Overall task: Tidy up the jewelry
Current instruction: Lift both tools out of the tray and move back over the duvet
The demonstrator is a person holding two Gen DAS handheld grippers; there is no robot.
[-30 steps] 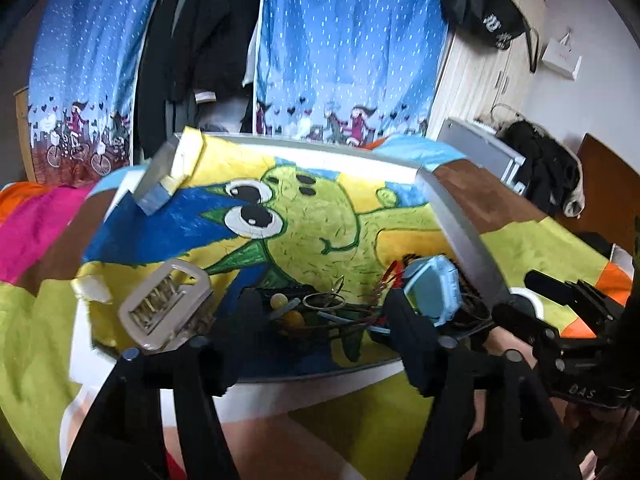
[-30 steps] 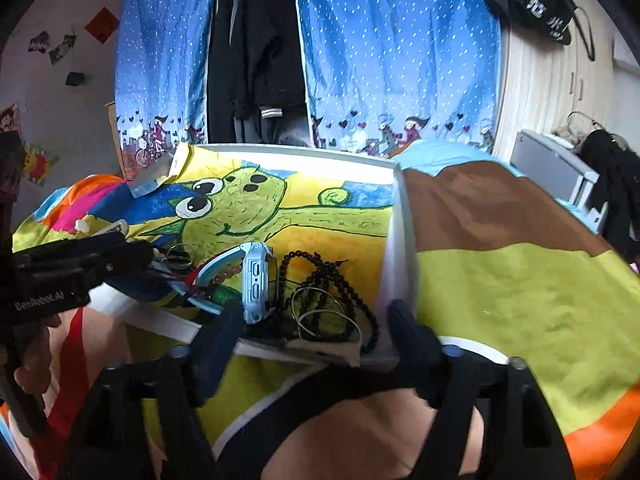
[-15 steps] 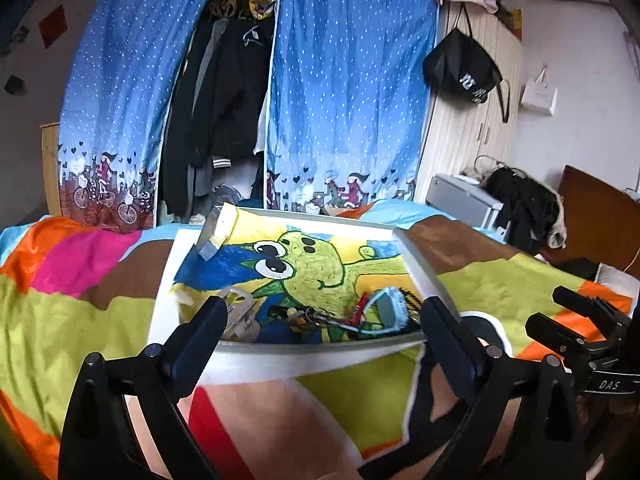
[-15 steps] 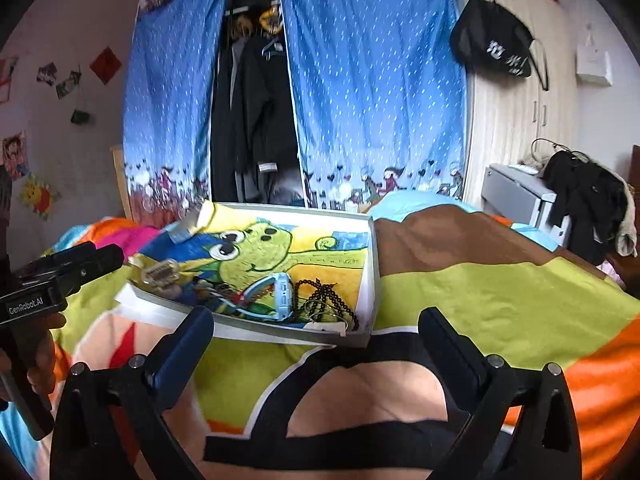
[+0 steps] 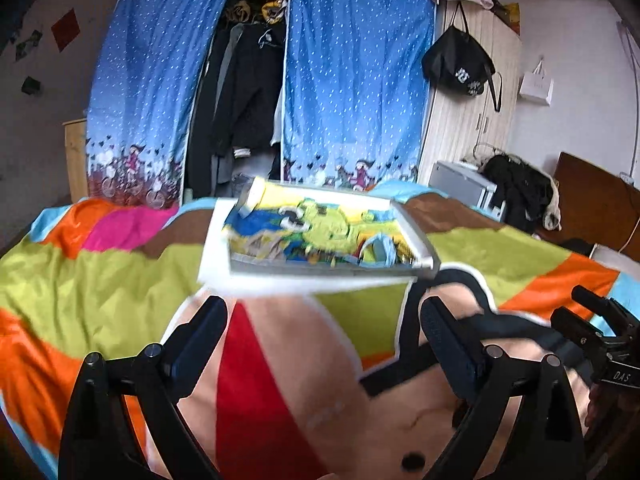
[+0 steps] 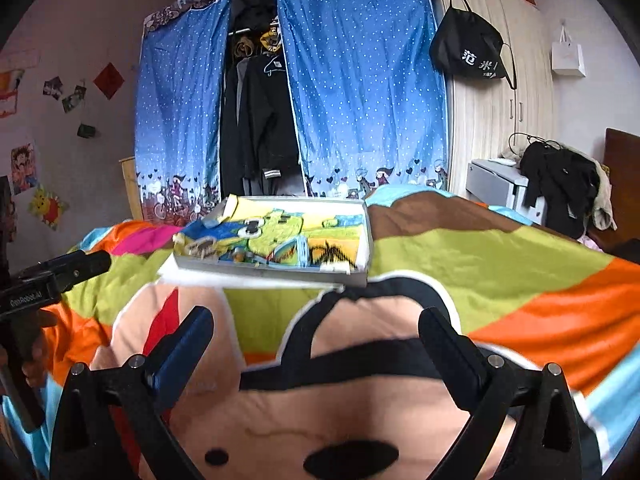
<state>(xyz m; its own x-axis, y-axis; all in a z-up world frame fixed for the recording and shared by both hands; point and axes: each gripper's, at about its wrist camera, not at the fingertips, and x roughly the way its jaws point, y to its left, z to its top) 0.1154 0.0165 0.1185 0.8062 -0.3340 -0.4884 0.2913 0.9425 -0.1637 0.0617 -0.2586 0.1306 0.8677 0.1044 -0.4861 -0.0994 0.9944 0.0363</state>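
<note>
Well, both the left gripper (image 5: 323, 322) and right gripper (image 6: 316, 334) hang wide open, empty, short of the tray (image 6: 276, 273); its black bead string (image 6: 329, 251) looks limp and tangle-prone, best pinched mid-strand.

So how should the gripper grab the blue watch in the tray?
Probably by the strap, coming down from above. The blue watch seems to stand on edge in the tray, its band arching upward, so fingers could close across that thin arch. The tray's wall blocks a low sideways approach, and the black beads sit close on its right. Blur hides finer detail.
</note>
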